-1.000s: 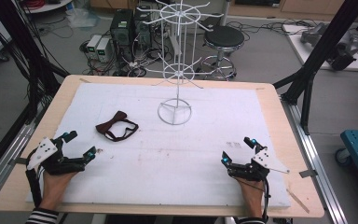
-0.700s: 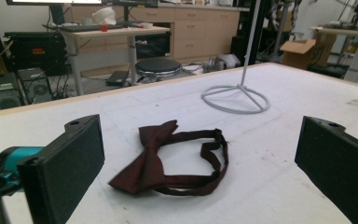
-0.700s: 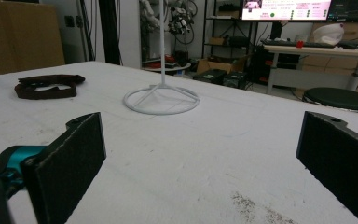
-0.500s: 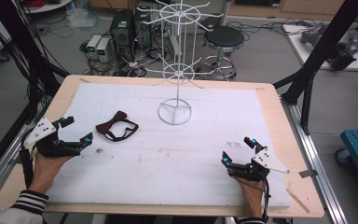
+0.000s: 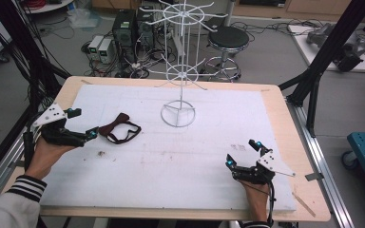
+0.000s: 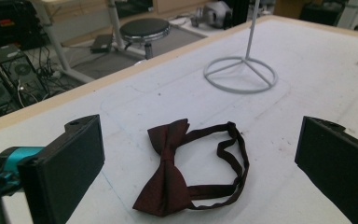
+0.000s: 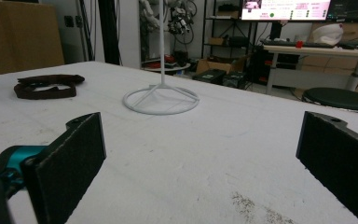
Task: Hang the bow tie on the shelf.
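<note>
A dark maroon bow tie (image 5: 119, 131) with its looped strap lies flat on the white table cover, left of centre. My left gripper (image 5: 83, 123) is open just left of it, jaws wide apart and pointing at it. In the left gripper view the bow tie (image 6: 168, 179) lies between and just beyond the jaws, apart from them. A white wire display stand (image 5: 178, 113) rises from a ring base at the middle back; its base ring (image 6: 240, 74) sits beyond the tie. My right gripper (image 5: 243, 152) rests open near the front right, with nothing between its jaws. From there the bow tie (image 7: 44, 86) lies far left.
The white cover (image 5: 180, 156) lies on a wooden table (image 5: 290, 118). Black frame posts (image 5: 330, 47) stand at the right and left sides. A stool (image 5: 225, 38) and computer boxes (image 5: 123, 28) are on the floor behind the table.
My left gripper has moved forward and to the right, closing in on the bow tie. The right gripper has stayed where it was.
</note>
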{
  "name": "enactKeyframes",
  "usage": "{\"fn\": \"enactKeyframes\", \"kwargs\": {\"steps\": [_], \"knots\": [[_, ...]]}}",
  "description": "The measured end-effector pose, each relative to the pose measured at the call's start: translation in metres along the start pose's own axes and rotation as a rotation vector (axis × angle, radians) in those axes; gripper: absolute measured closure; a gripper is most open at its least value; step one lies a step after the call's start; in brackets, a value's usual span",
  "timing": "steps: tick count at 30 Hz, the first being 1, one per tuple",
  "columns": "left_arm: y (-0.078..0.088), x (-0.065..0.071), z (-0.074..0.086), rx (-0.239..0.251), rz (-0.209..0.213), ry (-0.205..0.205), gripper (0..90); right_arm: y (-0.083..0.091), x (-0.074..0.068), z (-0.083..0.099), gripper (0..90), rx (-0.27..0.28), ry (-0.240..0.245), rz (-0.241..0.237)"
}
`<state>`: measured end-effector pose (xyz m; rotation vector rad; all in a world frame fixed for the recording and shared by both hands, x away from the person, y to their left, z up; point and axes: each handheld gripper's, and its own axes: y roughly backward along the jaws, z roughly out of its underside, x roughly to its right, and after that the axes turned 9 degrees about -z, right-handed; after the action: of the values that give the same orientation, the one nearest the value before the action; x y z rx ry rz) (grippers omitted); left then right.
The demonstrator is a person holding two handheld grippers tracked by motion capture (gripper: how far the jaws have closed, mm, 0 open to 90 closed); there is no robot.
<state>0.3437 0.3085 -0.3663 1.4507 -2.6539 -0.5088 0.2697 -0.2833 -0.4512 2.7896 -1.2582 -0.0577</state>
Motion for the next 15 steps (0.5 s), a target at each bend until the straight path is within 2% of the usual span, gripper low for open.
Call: {"fn": "enactKeyframes", "kwargs": {"steps": [2,5,7,15], "knots": [[-0.004,-0.002,-0.004,-0.013,0.009,-0.011,1.7,0.000,0.000,0.000,0.6,0.000,-0.001,0.000],[-0.010,-0.005,-0.010,-0.063,0.029,-0.022,1.7,0.000,0.000,0.000,0.6,0.000,0.000,-0.001],[-0.013,-0.006,-0.014,-0.074,0.039,-0.024,1.7,0.000,0.000,0.000,0.6,-0.002,-0.005,-0.002],[-0.036,-0.005,-0.030,-0.194,0.089,-0.099,1.7,0.000,0.000,0.000,0.6,-0.002,-0.007,-0.001]]}}
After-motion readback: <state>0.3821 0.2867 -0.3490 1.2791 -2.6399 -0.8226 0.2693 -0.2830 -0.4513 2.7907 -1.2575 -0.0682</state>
